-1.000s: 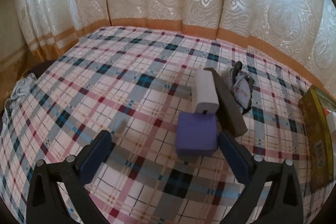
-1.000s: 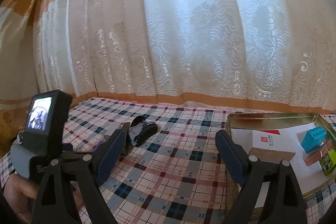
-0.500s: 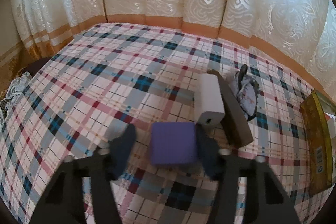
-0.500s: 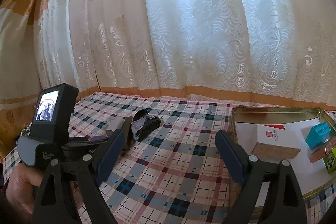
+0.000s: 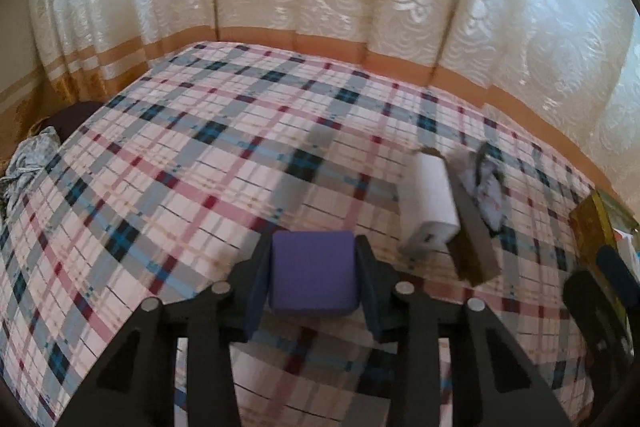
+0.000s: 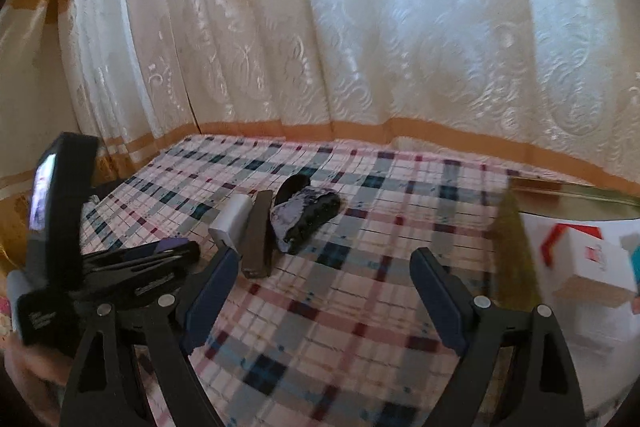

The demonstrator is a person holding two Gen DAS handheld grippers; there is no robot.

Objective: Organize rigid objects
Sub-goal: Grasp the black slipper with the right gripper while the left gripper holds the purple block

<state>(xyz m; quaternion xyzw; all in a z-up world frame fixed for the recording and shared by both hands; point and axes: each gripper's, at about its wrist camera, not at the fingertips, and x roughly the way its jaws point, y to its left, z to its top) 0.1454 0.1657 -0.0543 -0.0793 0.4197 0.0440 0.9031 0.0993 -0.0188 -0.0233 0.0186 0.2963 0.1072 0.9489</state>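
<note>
The left gripper [image 5: 314,277] has just been closing and now pinches the purple block [image 5: 313,271] on the plaid tablecloth [image 5: 168,163]. Lift straight, clear of the white charger [image 5: 430,203], then carry it toward the gold tin [image 6: 516,243]. The right gripper [image 6: 326,293] gapes empty. The boxes' print is probably too blurred to read.

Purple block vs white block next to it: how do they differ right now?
The purple block is squat and roughly cubic; the white block is longer and narrower. The purple block sits between the pads of the left gripper, whose jaws have just been closing on it; the white block lies free on the plaid cloth. The white block lies right beside a brown bar; the purple block stands apart from both. Both are plain, rigid, box-shaped pieces.
</note>
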